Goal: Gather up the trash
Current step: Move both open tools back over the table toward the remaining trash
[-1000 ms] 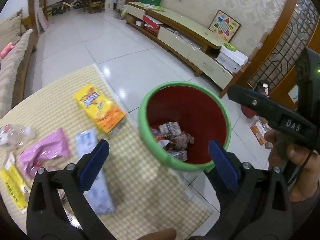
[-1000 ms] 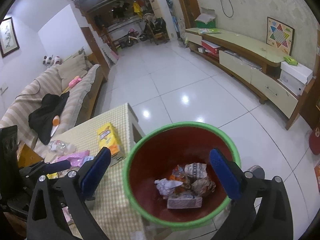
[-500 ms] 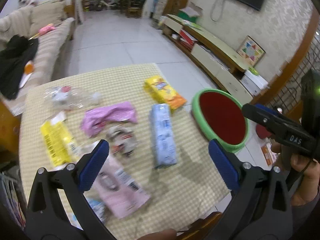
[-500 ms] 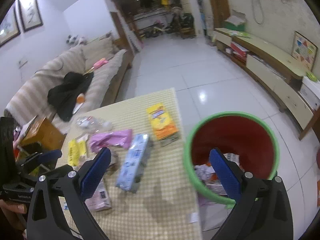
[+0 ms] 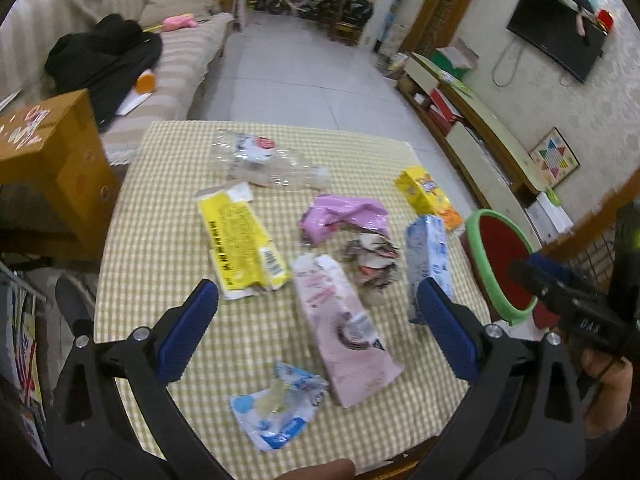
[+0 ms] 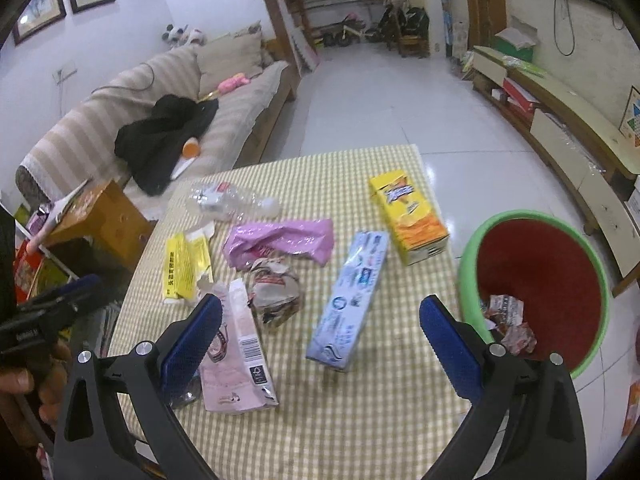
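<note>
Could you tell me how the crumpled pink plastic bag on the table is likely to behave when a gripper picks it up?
The pink bag looks thin and creased, so it is probably floppy and very light. Its glossy film may slip or bunch between the fingers.

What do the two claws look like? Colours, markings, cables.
Both claws are alike: the left claw and right claw have black plastic arms with silver screws and blue textured pads. Seen from the left camera, the right claw's black body reads "DAS" in white. A thin black cable runs by the hand holding it.
</note>
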A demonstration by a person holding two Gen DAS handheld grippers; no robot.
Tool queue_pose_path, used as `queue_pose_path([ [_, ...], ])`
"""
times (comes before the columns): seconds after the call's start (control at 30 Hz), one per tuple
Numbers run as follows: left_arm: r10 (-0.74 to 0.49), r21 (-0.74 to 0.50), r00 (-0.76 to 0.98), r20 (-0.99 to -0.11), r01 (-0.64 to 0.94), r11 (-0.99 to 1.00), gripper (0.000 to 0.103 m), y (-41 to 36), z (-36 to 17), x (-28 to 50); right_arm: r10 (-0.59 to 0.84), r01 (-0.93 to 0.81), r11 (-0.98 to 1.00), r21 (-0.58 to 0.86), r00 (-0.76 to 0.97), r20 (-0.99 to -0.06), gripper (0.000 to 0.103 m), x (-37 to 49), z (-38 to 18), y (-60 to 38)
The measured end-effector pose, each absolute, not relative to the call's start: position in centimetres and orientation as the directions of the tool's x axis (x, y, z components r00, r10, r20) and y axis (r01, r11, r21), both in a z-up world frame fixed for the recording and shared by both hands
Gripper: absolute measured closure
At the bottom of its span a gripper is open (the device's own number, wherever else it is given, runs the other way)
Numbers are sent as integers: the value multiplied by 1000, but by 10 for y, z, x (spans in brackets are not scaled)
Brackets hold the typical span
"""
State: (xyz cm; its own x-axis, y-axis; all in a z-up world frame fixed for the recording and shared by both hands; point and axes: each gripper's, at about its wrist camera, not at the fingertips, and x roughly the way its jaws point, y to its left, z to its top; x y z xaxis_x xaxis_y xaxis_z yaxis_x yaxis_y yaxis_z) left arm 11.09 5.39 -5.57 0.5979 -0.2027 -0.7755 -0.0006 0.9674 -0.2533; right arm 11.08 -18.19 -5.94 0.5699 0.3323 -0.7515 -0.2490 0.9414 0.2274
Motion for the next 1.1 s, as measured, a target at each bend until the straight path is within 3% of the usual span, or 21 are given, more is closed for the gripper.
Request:
queue_pose_path([
  [1.1,-145,-235,429,-892,-165,958,6,105,-166,211,232,-99,973,210,405,-884,7,203,-172,-172],
])
